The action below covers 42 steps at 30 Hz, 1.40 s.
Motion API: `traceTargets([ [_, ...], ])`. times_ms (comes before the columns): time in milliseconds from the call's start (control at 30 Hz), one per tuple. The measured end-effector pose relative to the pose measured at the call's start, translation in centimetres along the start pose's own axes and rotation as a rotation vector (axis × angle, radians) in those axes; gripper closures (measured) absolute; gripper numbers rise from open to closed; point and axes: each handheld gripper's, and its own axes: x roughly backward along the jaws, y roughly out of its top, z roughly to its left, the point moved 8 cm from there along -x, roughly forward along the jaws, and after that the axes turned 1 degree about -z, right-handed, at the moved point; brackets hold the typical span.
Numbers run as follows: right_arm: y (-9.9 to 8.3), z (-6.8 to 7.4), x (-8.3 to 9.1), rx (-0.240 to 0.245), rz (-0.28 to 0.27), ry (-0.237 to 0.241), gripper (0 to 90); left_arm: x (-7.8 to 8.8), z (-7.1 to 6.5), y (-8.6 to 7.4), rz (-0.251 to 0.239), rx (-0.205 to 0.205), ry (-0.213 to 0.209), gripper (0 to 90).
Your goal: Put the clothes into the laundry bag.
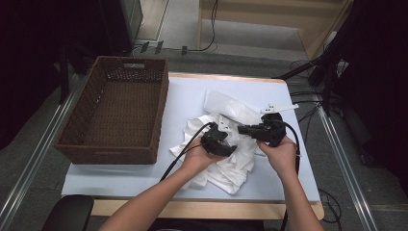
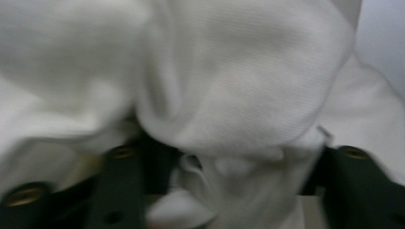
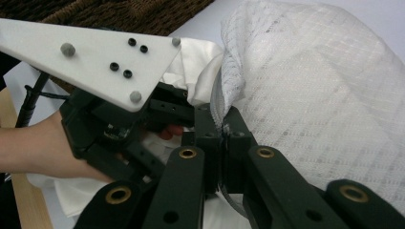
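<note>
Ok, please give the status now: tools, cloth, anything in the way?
Right tool shut on mesh bag edge. Left tool in white cloth. Nothing in the way.

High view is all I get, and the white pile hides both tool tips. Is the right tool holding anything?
Observer: Yes. In the right gripper view the right tool is shut on the edge of a white mesh bag.
Operator: And the left one?
Observer: The left tool has its jaws apart, with white knit cloth bunched between them. The view is too blurred to tell whether the pads press on it.
Operator: Same fabric as the bag?
Observer: No. The bag is an open grid mesh; the cloth is a dense, fine knit.
</note>
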Motion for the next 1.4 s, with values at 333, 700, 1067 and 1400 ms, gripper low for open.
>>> traceTargets([
  [333,0.7,1.3,0.2,0.038,-0.007,0.012,89.3,3.5,0.1,1.6,-0.051,0.101,-0.129,80.8],
  [700,3.3,5.0,1.9,0.112,-0.122,0.125,89.6,11.5,-0.3,5.0,-0.134,0.044,-0.165,80.8],
  [1067,2.0,3.3,1.2,0.07,-0.062,0.142,90.0,5.6,0.1,4.4,-0.082,0.09,-0.191,80.5],
  [1400,1.1,3.4,0.9,0.096,-0.009,0.182,90.0,1.1,0.8,5.2,-0.029,0.091,-0.163,80.2],
])
